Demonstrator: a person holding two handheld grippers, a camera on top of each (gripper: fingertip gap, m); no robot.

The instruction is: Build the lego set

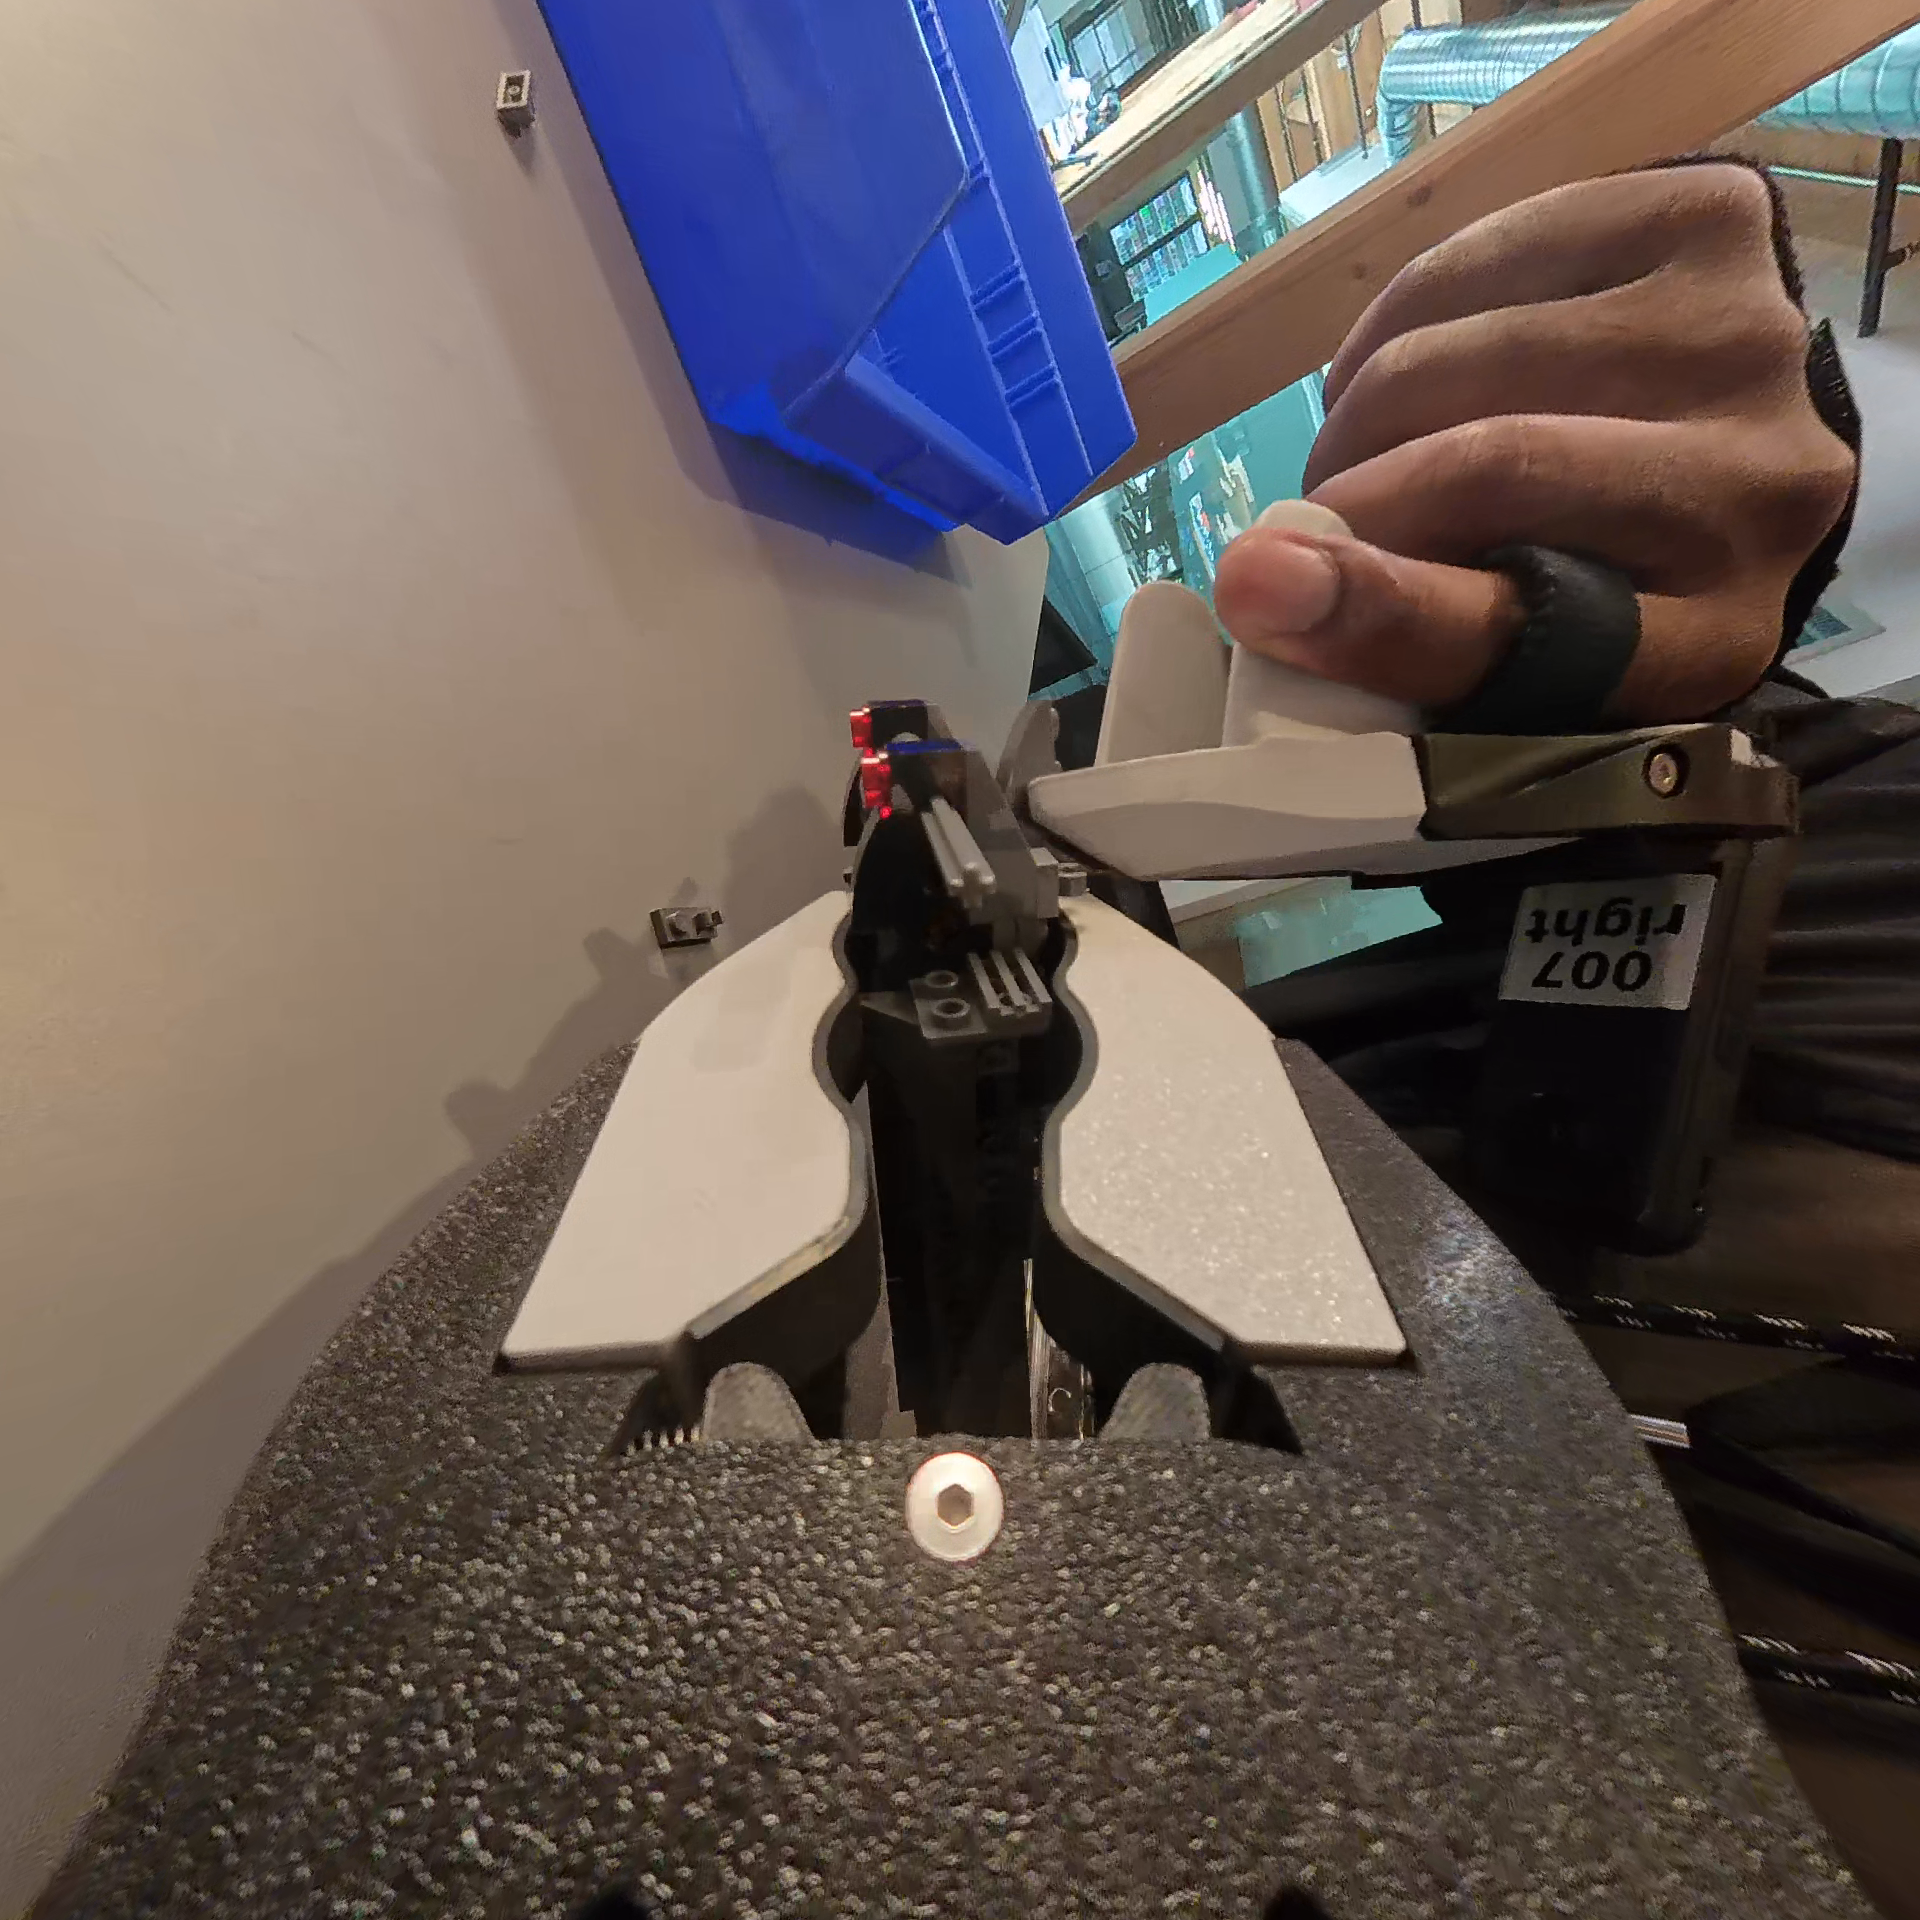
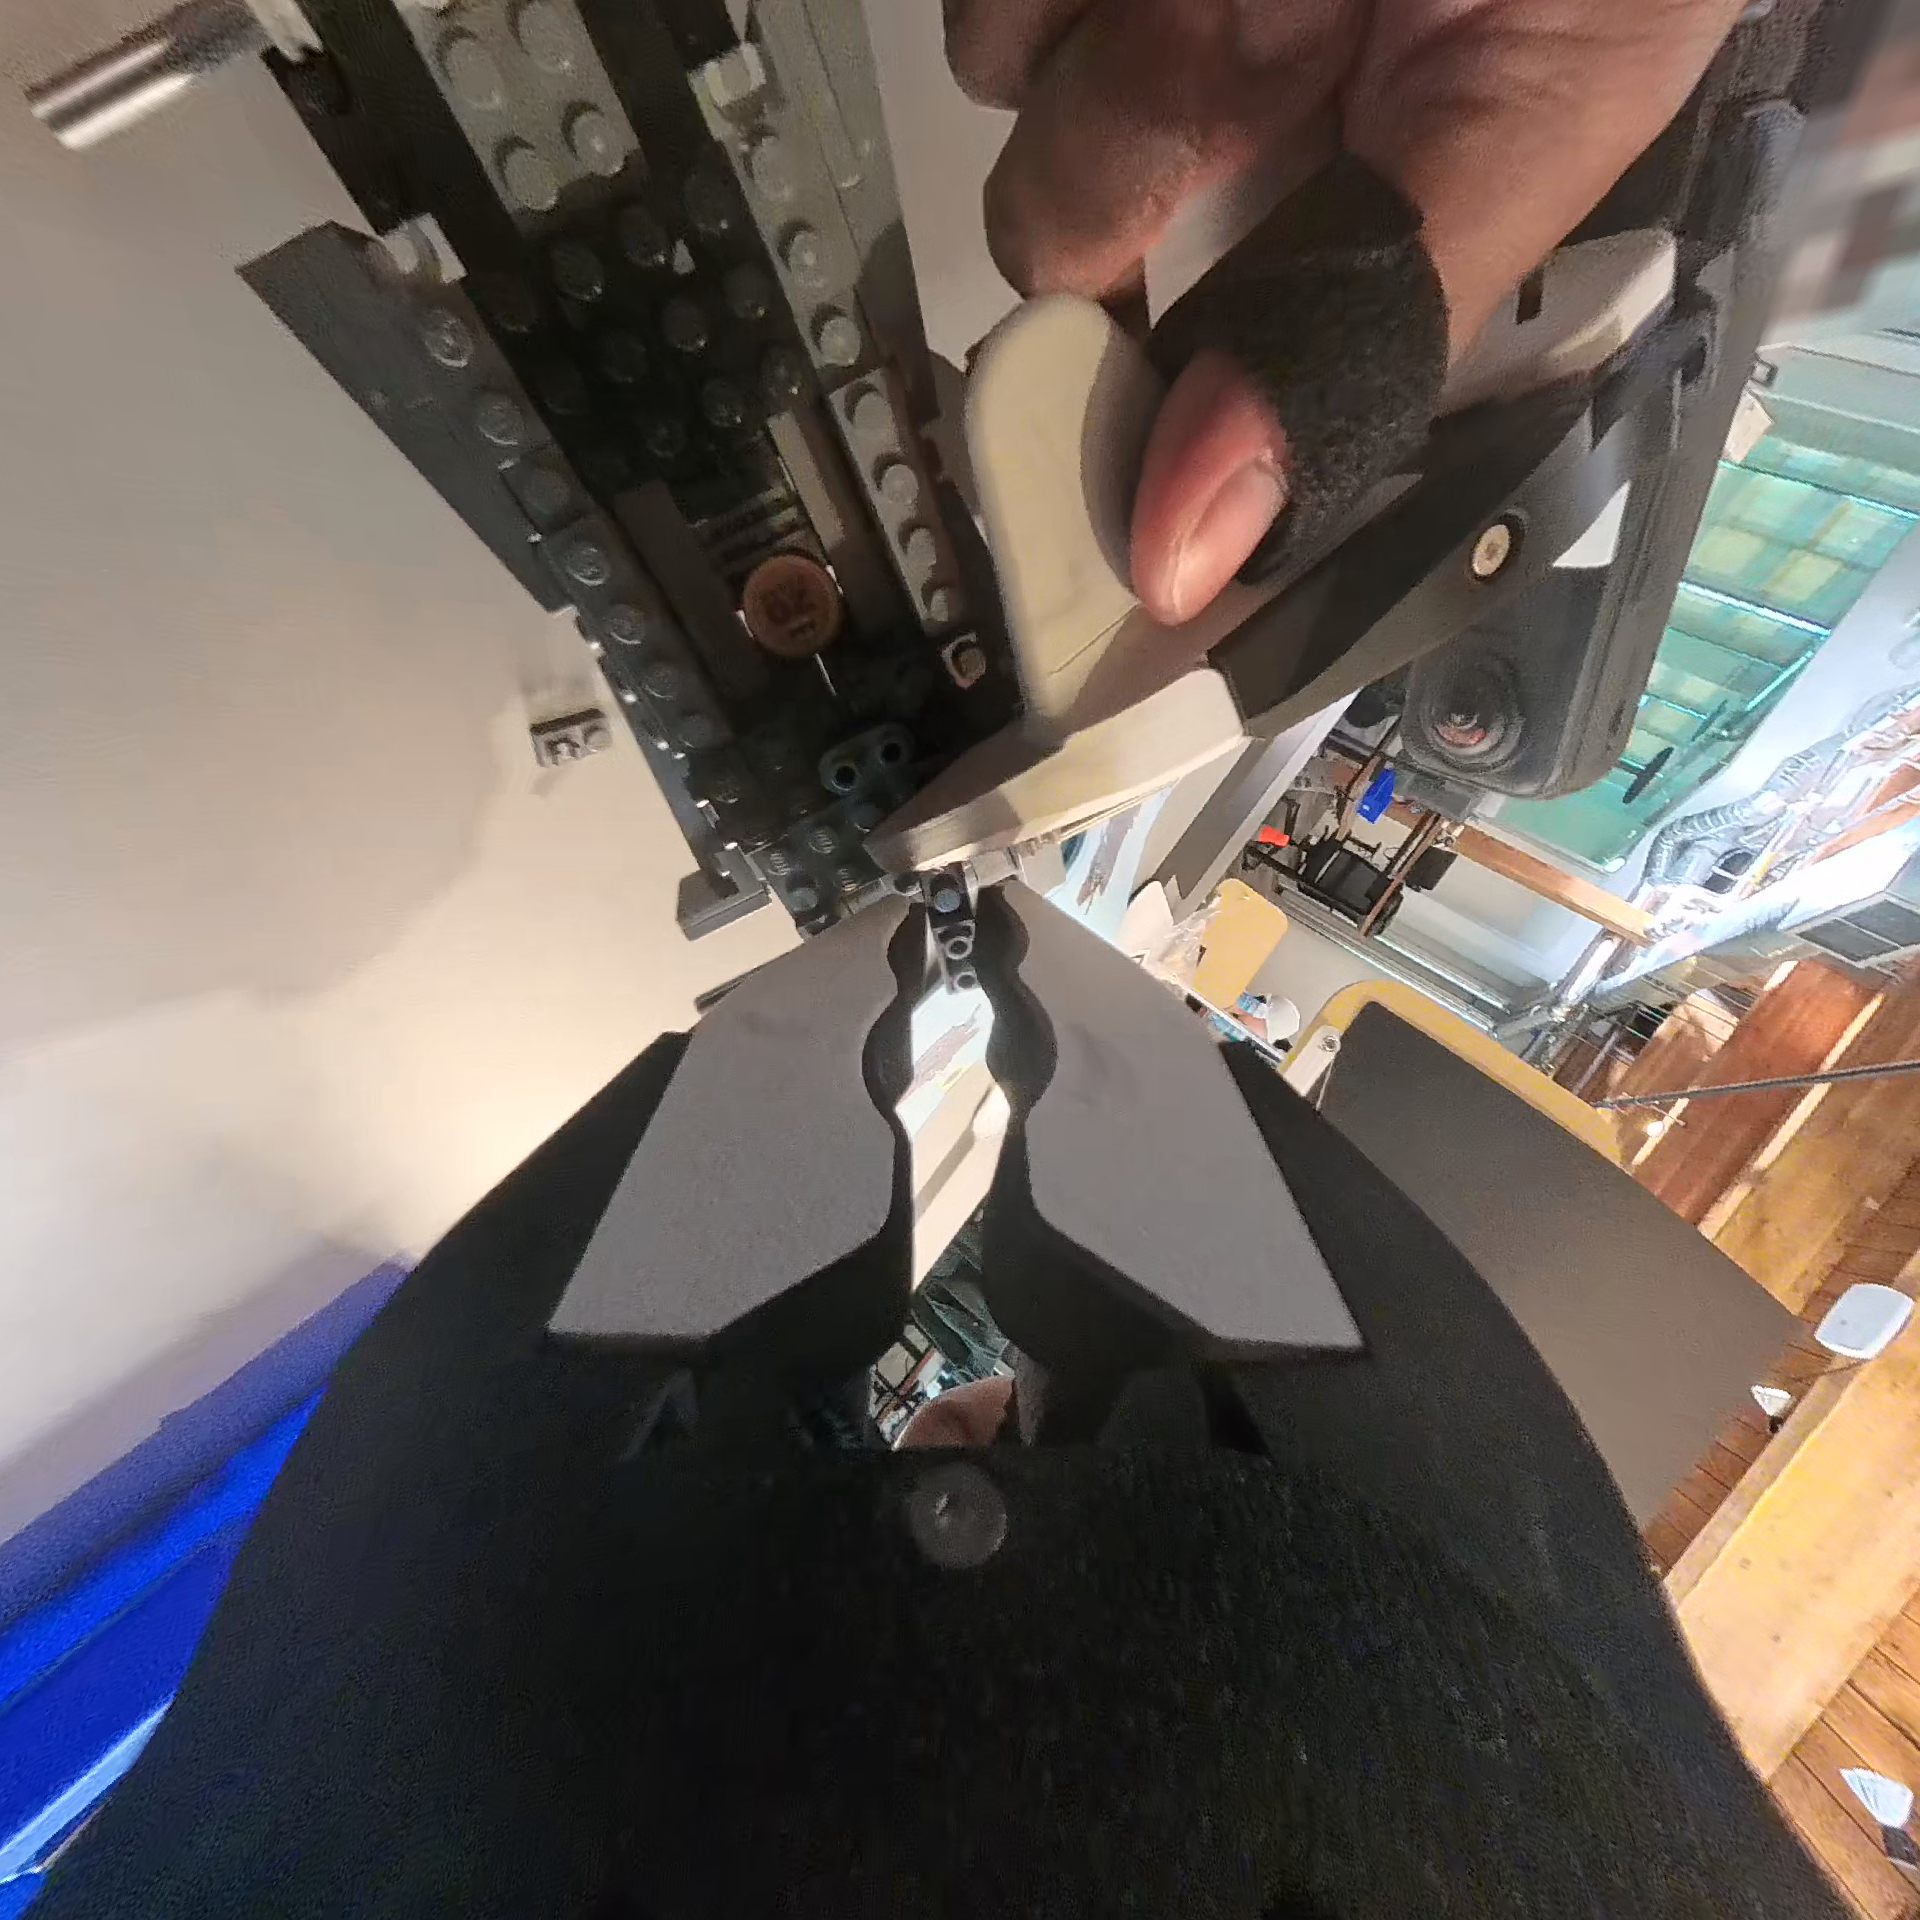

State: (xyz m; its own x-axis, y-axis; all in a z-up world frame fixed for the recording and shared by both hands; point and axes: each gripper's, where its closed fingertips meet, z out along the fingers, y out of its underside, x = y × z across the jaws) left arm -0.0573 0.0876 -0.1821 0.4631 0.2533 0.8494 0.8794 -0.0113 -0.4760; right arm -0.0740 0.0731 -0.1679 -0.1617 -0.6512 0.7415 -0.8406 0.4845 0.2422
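Sitting clamped lengthwise in the left gripper (image 1: 951,935): a long black-and-grey brick-built model (image 1: 935,1039), studded plates stacked along its body, red transparent tips (image 1: 871,753) and blue caps at the far end. Being pressed on both flanks by the grey fingers (image 1: 727,1091), jaws standing at a middling width around the body. Held up off the pale tabletop (image 1: 260,623), not resting on it.

Pinching, in the right gripper (image 2: 951,940), a small dark studded piece (image 2: 954,935) at the near corner of the model (image 2: 644,416); jaws narrow, pads closing on that piece from both sides. Piece touching the model's edge; attached or loose, not possible to tell.

Likely handling as light, stiff and brittle at the joints: rigid plastic, smooth sides a bit slippery, thin rods and tips liable to snap off under twisting. Best gripping across the thick central body, as now, and staying off the protruding rods, red tips and side wings.

Lying on the tabletop beside the model: a small loose grey piece (image 1: 683,923); farther off, another small grey part (image 1: 513,96). Standing farther back: a blue plastic bin (image 1: 831,260). Wrapping round the right gripper's handle: a hand (image 1: 1579,436) with a black finger strap. Blurring beyond: wooden beams and shelving.
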